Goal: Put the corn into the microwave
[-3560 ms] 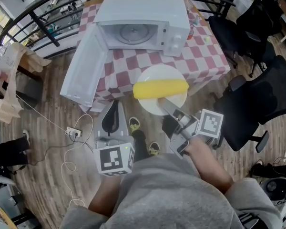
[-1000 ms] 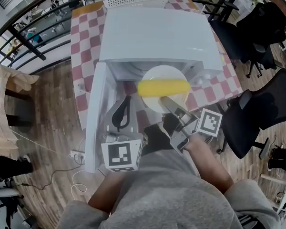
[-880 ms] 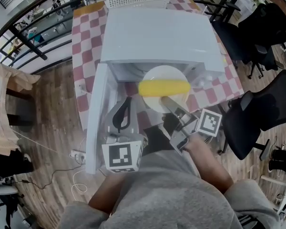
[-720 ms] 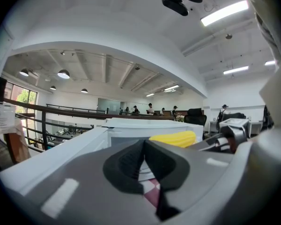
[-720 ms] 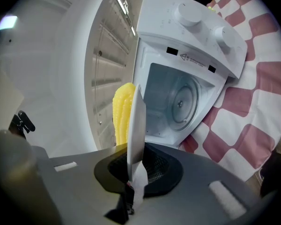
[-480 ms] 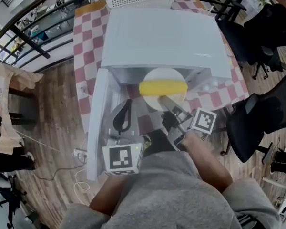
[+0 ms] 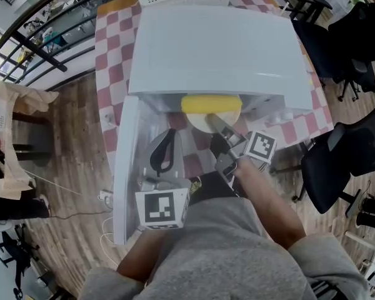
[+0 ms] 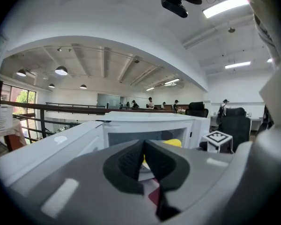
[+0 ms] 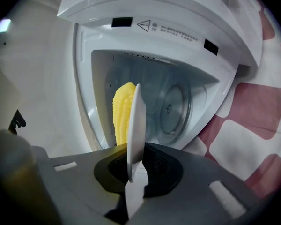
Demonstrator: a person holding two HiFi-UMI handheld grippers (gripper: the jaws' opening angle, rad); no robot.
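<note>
Clenching the round white plate [image 7: 199, 123] in the right claw [image 7: 216, 125], now easing its yellow corn cob [image 7: 210, 104] inside the white microwave [image 7: 212, 49] at upper centre. Nearly finishing.

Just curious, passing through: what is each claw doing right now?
Left claw: closed, holding nothing.
Right claw: closed on the rim of the plate, which carries the corn.

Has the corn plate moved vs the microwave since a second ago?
Yes. The plate with the corn went forward into the mouth of the microwave; its far half is now under the roof edge.
</note>
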